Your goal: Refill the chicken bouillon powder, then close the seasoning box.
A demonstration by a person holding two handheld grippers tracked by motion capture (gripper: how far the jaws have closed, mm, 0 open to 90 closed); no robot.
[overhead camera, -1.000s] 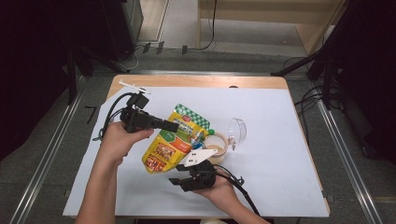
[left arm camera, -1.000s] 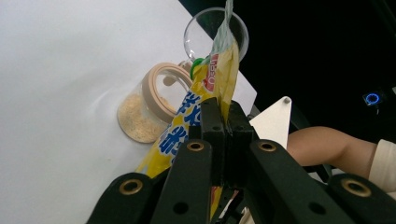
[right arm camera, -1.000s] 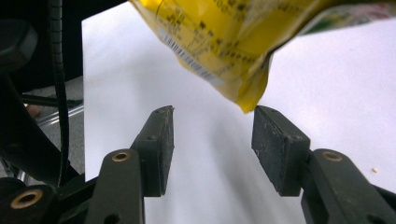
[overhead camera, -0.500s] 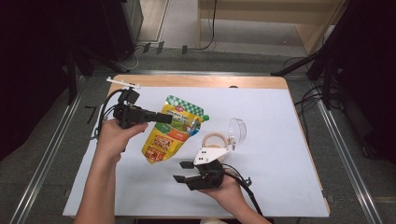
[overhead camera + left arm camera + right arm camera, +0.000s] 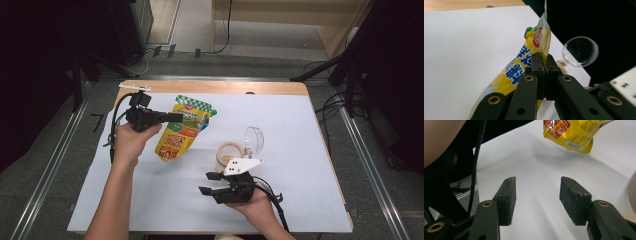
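A yellow and green snack pouch [image 5: 181, 129] hangs tilted over the white sheet, pinched at its upper edge by my left gripper [image 5: 176, 117]. In the left gripper view the two pads [image 5: 537, 65] press together on the pouch [image 5: 524, 67] seam. My right gripper [image 5: 209, 183] is low at the front of the table, pointing left, jaws apart with nothing between them. The right gripper view shows its open pads [image 5: 574, 197] over bare sheet, and the pouch's lower end [image 5: 571, 132] farther off, lifted above its shadow.
A roll of tape [image 5: 230, 152] and a clear plastic cup [image 5: 254, 140] on its side lie right of the pouch, just beyond the right gripper. The white sheet [image 5: 300, 125] covers the wooden table [image 5: 210, 86]. Black cables trail from both grippers.
My left gripper has carried the pouch up and to the left, away from the tape and cup. My right gripper has drawn back toward the table's front edge, off the pouch.
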